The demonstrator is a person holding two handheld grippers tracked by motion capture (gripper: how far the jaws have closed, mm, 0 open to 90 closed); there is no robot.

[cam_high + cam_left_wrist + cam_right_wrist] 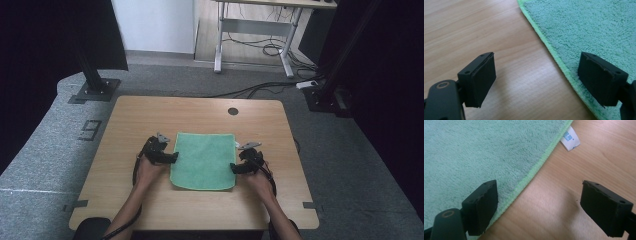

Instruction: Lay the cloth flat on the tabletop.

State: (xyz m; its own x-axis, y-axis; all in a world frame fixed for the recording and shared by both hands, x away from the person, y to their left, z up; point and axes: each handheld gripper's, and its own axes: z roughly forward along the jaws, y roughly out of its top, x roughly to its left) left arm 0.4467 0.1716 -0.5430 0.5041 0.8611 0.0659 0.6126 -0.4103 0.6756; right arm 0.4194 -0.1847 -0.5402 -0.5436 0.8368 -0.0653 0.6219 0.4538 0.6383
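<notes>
Both forearms come in from the near edge, and each hand sets its gripper at a side of the cloth (204, 161). The left gripper (173, 158) sits at the cloth's left edge, the right gripper (233, 168) at its right edge, both low over the table (130, 117).

Left gripper view: the fingers (479, 79) stand wide apart, straddling the hem, one over bare wood, the other over the pile. Nothing is pinched yet. Right gripper view mirrors it: fingers (482, 205) well apart, one over the cloth, one over the wood, the hem running between them.

So this reads as the approach to a two-handed grasp, probably the start of a fold. The next move calls for each gripper to drop the last bit, get one finger under or against the hem, and close on that thin edge. It is flat on the wood, so it could slide off rather than lift.

Materials: the cloth is green terry or microfibre, short looped pile, near square with rounded corners, and a lighter green stitched hem (529, 176). It lies flat and spread at mid-table. A small white label (570, 139) with blue print sticks out from its right edge, farther along. The table is pale wood-grain laminate, smooth and faintly glossy.

Farther back, a round dark grommet (233, 111) in the tabletop, then grey carpet.
</notes>
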